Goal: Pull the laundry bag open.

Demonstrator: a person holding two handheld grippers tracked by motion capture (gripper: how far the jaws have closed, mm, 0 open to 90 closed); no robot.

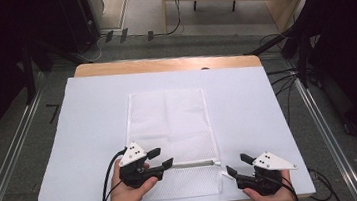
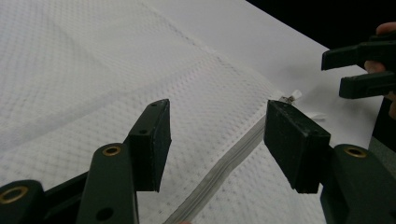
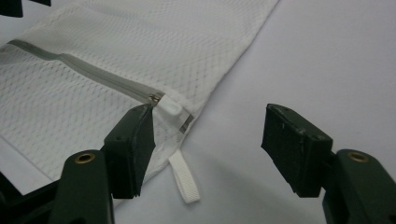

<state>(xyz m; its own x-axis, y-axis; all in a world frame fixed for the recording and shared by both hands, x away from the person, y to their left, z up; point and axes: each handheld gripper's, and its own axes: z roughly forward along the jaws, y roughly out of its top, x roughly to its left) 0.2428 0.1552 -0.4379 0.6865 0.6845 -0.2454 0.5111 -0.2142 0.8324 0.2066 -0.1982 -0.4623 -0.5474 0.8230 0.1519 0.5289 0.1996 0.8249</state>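
At the left of the high view, the left hand-held gripper (image 1: 164, 155) hovers over the near left part of the white mesh laundry bag (image 1: 169, 126), its jaws parted with nothing between them; in the left gripper view they straddle the mesh and the grey zipper (image 2: 224, 175) without pressing on either. The bag lies flat on the white sheet (image 1: 90, 140) that covers the worktop (image 1: 162, 63), roughly central and towards the person's edge, with the zipper running across it close to the near end. It looks light, thin and limp, so it will likely bunch or lift as a whole if pulled from one spot; pinning the mesh beside the zipper seems the sensible job for this hand. Further right, the zipper ends at a small white pull tab (image 3: 170, 107) near the bag's right edge, and a short white ribbon loop (image 3: 184, 179) sticks out from the corner onto the sheet. The tab is small and probably slippery, so a square pinch on it, or on the loop, would be the place to take hold. At the right, the right hand-held gripper (image 1: 235, 167) is released too, jaws apart just off the bag's right edge, one jaw close beside the tab but not gripping it.
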